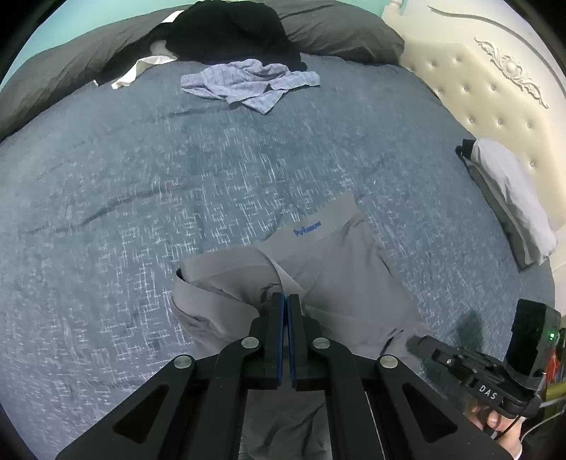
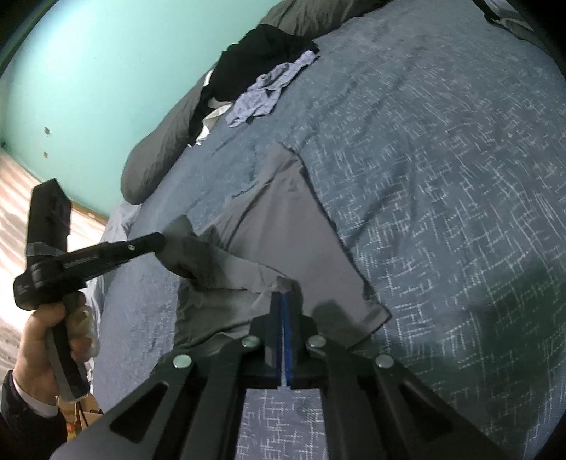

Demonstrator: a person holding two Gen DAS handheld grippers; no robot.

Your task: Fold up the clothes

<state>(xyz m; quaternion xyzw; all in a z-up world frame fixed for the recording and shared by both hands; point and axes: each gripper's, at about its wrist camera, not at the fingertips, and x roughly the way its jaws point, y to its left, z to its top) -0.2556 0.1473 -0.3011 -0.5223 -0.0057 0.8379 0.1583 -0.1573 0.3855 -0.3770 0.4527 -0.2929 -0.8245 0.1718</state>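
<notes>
A pair of grey shorts (image 1: 336, 276) with a blue logo on the waistband lies on the blue bed cover (image 1: 141, 177). My left gripper (image 1: 286, 299) is shut, its pads pinching a bunched fold of the shorts. In the right wrist view the left gripper (image 2: 161, 244) holds that corner of the grey shorts (image 2: 293, 226) lifted off the bed. My right gripper (image 2: 284, 293) is shut on the near edge of the same shorts. The right gripper (image 1: 414, 342) also shows at the garment's right edge in the left wrist view.
A crumpled blue striped garment (image 1: 247, 83) and a black pile of clothes (image 1: 230, 32) lie at the far end, by a grey duvet (image 1: 339, 32). A folded stack (image 1: 509, 198) rests against the cream headboard (image 1: 477, 88). A teal wall (image 2: 88, 70) and wooden floor (image 2: 14, 198) lie past the bed's left side.
</notes>
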